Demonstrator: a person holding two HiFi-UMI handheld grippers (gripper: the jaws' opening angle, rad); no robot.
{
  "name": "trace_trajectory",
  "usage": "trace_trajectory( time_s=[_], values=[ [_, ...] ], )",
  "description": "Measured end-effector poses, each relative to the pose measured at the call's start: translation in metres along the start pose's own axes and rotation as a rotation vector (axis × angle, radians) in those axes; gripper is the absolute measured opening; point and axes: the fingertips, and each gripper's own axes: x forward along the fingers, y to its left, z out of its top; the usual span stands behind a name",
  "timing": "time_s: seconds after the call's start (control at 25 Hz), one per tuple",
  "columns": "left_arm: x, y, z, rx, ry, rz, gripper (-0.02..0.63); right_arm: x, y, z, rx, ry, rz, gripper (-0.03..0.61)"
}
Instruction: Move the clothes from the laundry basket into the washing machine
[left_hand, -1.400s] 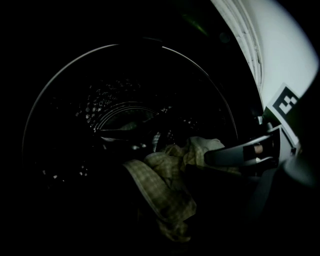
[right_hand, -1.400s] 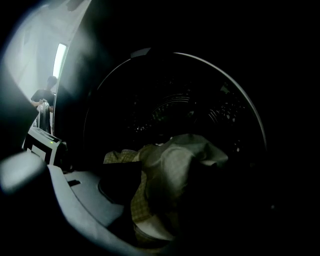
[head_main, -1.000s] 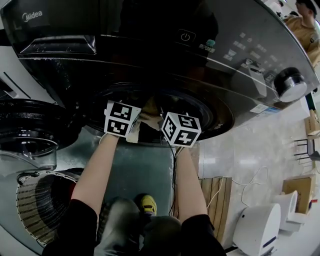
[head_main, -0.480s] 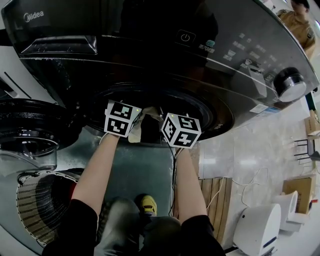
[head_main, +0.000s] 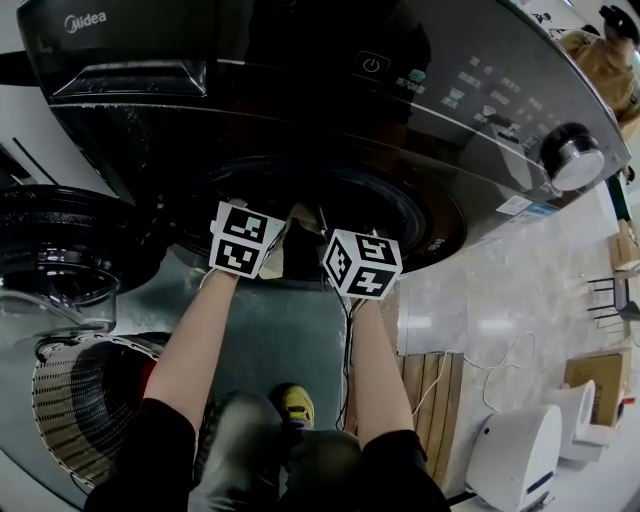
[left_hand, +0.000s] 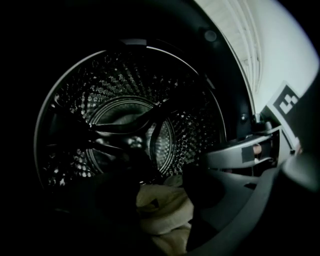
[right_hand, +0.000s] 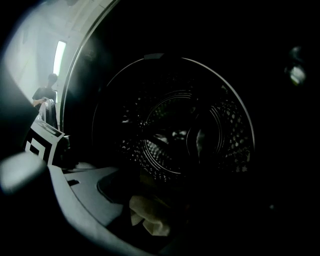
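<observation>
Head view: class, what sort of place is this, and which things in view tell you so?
Probably a laundry spot in a workroom or test lab, not a home: a front-loading washing machine, a slatted laundry basket beside it, and a wooden pallet nearby.

The washing machine (head_main: 300, 130) has a glossy front and a drum (left_hand: 100, 110) of shiny dimpled metal; the garment (left_hand: 165, 210) is creased cloth.

The person wears black short sleeves (head_main: 160, 445), grey trousers (head_main: 240, 455) and a yellow shoe (head_main: 294, 408). The left gripper (left_hand: 160, 216) and right gripper (right_hand: 161, 215) each carry a white cube (head_main: 243, 238) with black square markers; the jaws are grey.
</observation>
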Motion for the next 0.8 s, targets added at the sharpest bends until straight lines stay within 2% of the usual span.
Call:
trace_trajectory(
  time_s=[0.2,0.32,0.36,0.8],
  values=[
    [-0.013,0.008,-0.003,-0.028,-0.013,0.048,0.102,-0.012,-0.003,0.0,0.0,-0.014,-0.041,0.131],
    [-0.023,0.013,0.003,-0.009,-0.029,0.077,0.02,-0.017,-0.002,0.001,0.007,-0.022,-0.052,0.032],
    [-0.025,0.013,0.004,-0.013,-0.03,0.081,0.012,-0.018,-0.002,0.001,0.01,-0.024,-0.053,0.005],
    [-0.053,0.002,0.011,-0.035,-0.058,0.091,0.011,-0.047,0.01,0.014,0.003,-0.073,-0.008,0.003]
  ],
)
